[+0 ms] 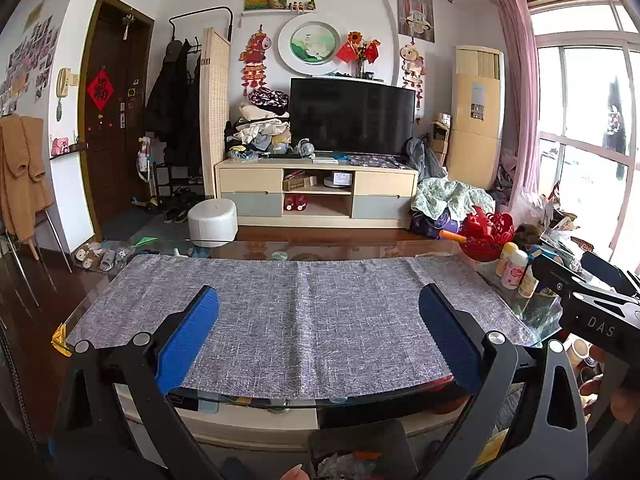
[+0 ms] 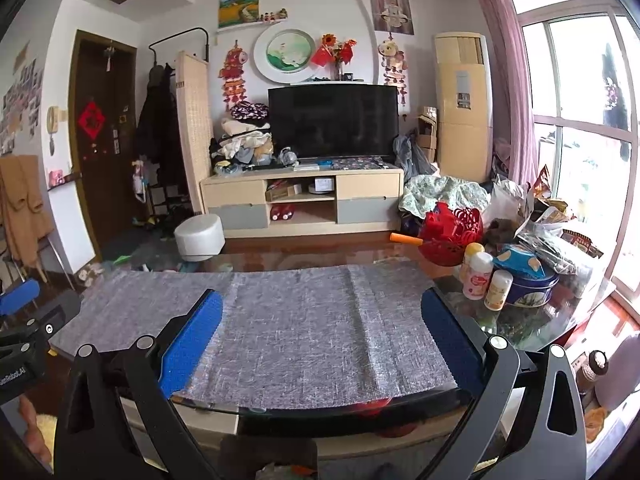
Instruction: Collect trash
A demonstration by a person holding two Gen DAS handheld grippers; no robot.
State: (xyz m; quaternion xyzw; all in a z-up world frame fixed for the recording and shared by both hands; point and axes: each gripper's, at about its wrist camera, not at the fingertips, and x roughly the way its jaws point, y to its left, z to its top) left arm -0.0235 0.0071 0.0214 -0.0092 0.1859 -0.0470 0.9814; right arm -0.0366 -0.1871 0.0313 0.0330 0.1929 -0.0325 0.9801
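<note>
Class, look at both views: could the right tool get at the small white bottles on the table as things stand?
Probably yes: the right tool is open and empty, and the white bottles stand just to its right, nothing between them.

Walls: white, hung with a round picture (image 1: 309, 44) and red ornaments.
Door: dark brown door (image 1: 114, 116), far left.
Furniture: pale TV cabinet (image 1: 316, 192) bearing a black television (image 1: 351, 118); white stool (image 1: 213, 222) on the dark wood floor.
Window: large window (image 2: 580, 128), right, with pink curtain (image 1: 516, 92).
Light: bright daylight.
</note>
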